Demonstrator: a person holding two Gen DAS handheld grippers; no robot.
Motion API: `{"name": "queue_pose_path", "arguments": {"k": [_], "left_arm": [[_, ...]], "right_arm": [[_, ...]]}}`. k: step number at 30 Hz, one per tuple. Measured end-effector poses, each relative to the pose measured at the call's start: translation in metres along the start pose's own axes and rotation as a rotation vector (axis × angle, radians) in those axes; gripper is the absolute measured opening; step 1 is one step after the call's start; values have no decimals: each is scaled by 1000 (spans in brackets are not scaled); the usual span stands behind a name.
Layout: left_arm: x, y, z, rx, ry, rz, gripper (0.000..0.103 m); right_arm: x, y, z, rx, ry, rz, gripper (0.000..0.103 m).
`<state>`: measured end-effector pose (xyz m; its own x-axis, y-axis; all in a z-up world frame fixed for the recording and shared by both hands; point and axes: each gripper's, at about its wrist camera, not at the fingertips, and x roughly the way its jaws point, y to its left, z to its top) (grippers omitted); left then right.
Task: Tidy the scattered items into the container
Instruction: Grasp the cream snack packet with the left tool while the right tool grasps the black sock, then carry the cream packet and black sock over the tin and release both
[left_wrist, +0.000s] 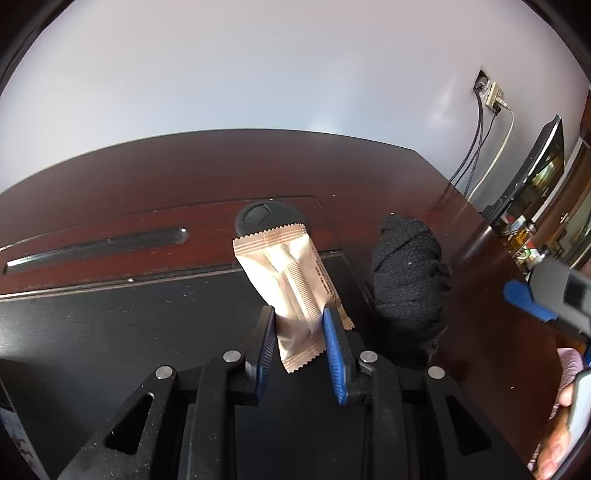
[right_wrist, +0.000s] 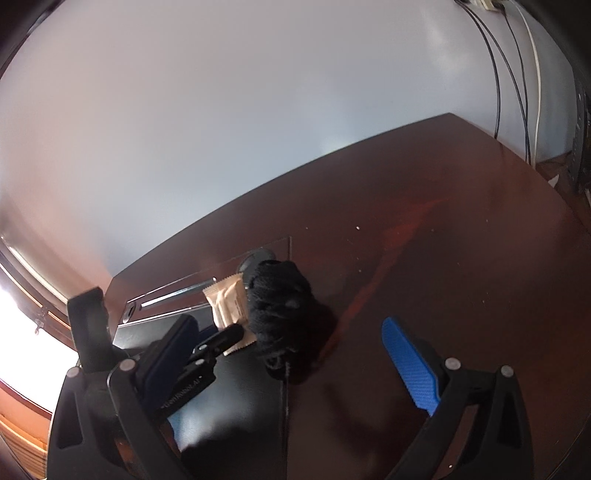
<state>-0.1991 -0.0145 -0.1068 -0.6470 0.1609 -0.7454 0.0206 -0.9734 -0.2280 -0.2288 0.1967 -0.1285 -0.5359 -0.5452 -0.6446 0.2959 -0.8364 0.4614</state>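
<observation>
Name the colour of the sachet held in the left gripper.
Pale beige sachet, clearest in the left wrist view, clamped by the left gripper.

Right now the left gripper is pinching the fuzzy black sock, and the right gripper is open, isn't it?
Not quite. The left gripper is pinching the beige packet, not the black sock; the left wrist view shows the packet between its blue fingers. The sock lies on the desk beside it, untouched. The right gripper is indeed open.
</observation>
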Motion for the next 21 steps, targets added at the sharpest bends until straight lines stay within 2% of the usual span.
{"name": "queue_pose_path", "arguments": {"k": [3,11,15,21], "left_arm": [[13,-2,10,-3,4,-8,29],[13,-6,14,28,-16,-11,25],[-2,-5,13,50,-60,3,25],[-36,3,5,29,-107,-22,25]], "right_arm": [[4,1,-1,-5,4,-4,102],[7,0,1,-9,8,0,102],[8,-5,3,5,7,-3,102],[17,8,12,-23,24,-22,102]]}}
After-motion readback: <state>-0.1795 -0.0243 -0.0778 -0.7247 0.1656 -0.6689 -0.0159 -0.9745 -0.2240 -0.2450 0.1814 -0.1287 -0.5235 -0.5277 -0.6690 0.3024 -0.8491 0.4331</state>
